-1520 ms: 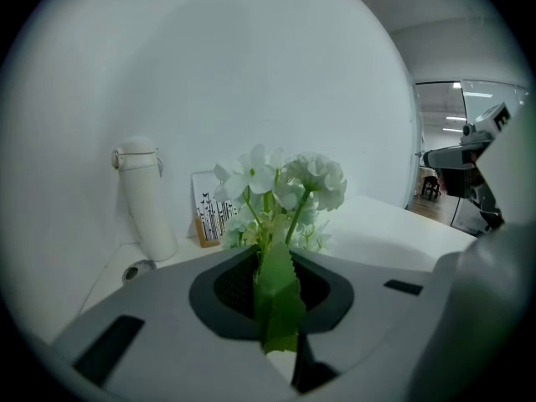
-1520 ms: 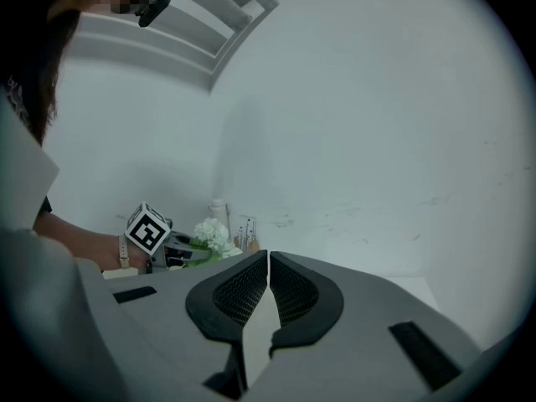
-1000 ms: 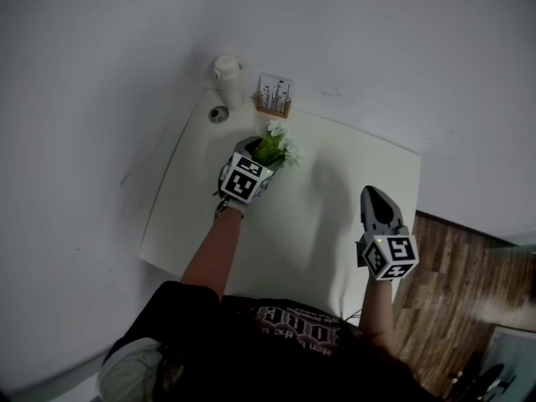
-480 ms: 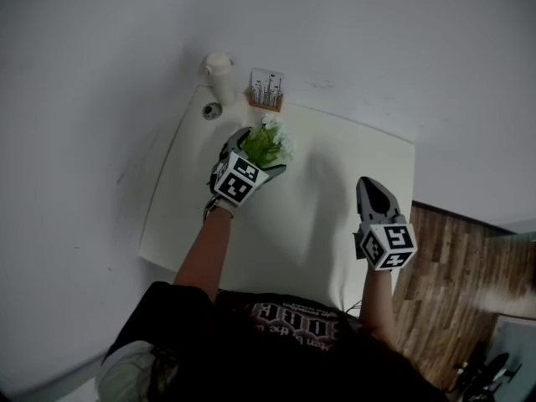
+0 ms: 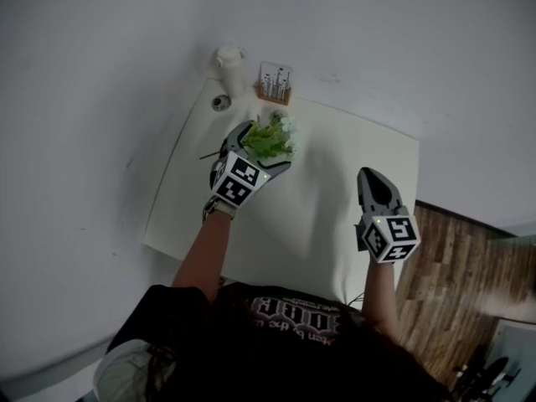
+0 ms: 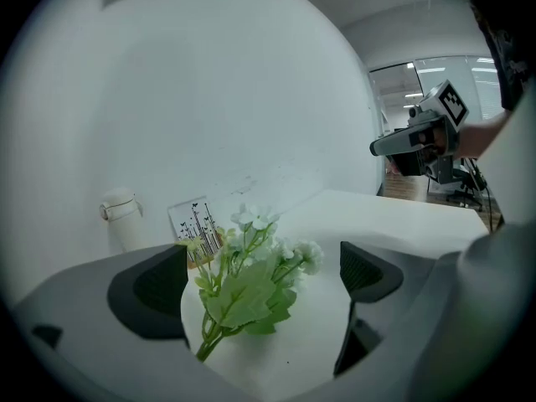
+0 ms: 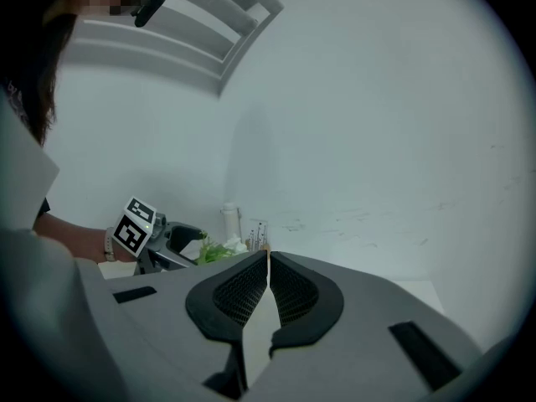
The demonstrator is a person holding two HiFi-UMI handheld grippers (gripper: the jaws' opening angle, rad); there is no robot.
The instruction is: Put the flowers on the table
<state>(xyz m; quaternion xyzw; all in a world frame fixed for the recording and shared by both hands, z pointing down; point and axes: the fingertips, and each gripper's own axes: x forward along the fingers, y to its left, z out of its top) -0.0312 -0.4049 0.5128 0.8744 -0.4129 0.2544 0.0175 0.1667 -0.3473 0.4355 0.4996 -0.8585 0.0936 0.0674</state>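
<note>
Flowers (image 6: 247, 287), a leafy white-bloomed sprig, lie on the counter (image 5: 335, 182) near its far left corner, stem end nearest the left gripper (image 6: 264, 279) and blooms pointing away toward the card (image 6: 194, 224) and bottle (image 6: 121, 220) by the wall (image 6: 251, 99). That gripper's jaws have just been opening and stand wide either side of the sprig, pads (image 6: 155, 291) off it. The right gripper (image 7: 266, 287), over the counter's right side, has its jaws pressed together, empty.

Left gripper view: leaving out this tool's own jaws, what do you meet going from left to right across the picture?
white bottle → card stand → flowers → right tool
</note>
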